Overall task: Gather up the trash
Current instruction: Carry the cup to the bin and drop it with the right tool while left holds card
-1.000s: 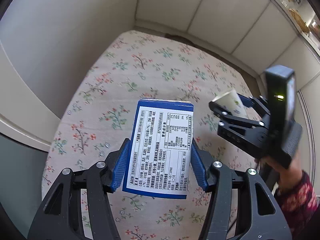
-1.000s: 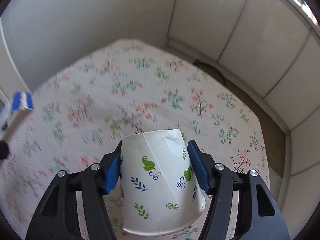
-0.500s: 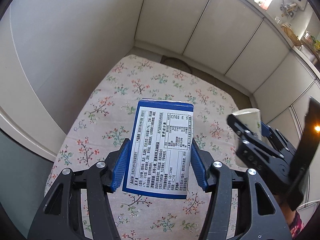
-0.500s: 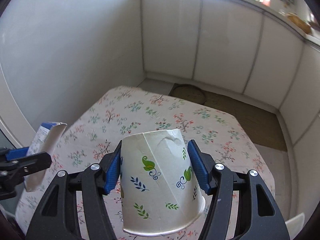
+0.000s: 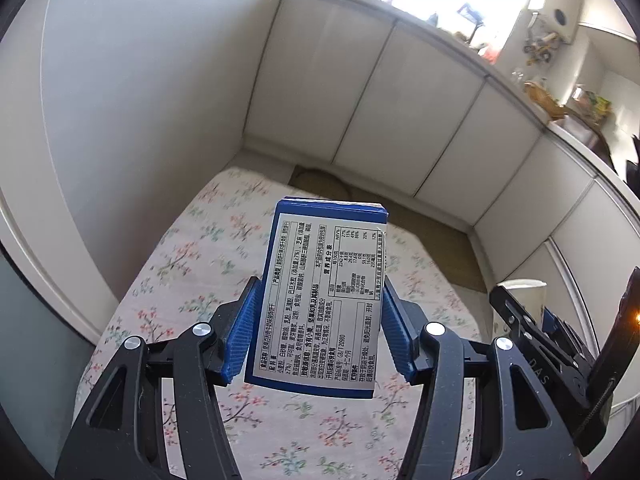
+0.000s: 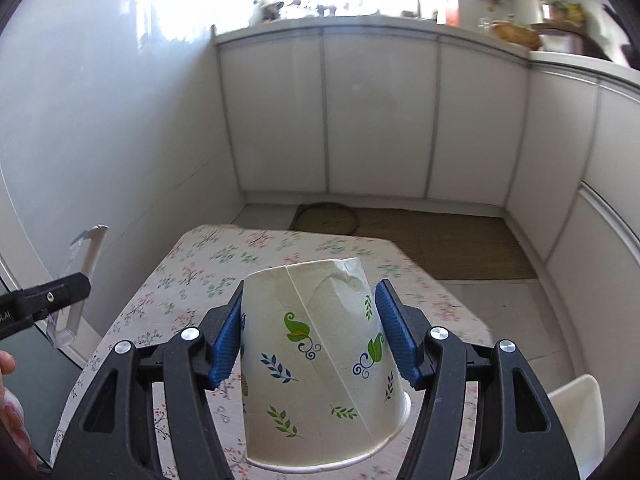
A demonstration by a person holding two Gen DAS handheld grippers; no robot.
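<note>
My left gripper (image 5: pixel 320 328) is shut on a blue and white carton (image 5: pixel 320 300), its printed label facing the camera, held above the table with the floral cloth (image 5: pixel 192 280). My right gripper (image 6: pixel 310 334) is shut on an upside-down white paper cup (image 6: pixel 316 356) with leaf prints, its side dented near the top. In the left wrist view the right gripper (image 5: pixel 532 344) shows at the right edge with the cup's rim behind it. In the right wrist view the left gripper (image 6: pixel 44 300) and the carton's edge (image 6: pixel 80 280) show at the left, both above the table (image 6: pixel 280 248).
White cabinet doors (image 6: pixel 380 120) line the far wall under a cluttered counter (image 6: pixel 512 36). A brown mat (image 6: pixel 440 244) and a round woven mat (image 6: pixel 326 218) lie on the floor past the table. A white chair (image 6: pixel 580 420) is at the lower right.
Both grippers rose and tilted up, each still holding its item; the table now looks farther below and the cabinets and counter have come into view. The right gripper shifted rightward in the left view.
</note>
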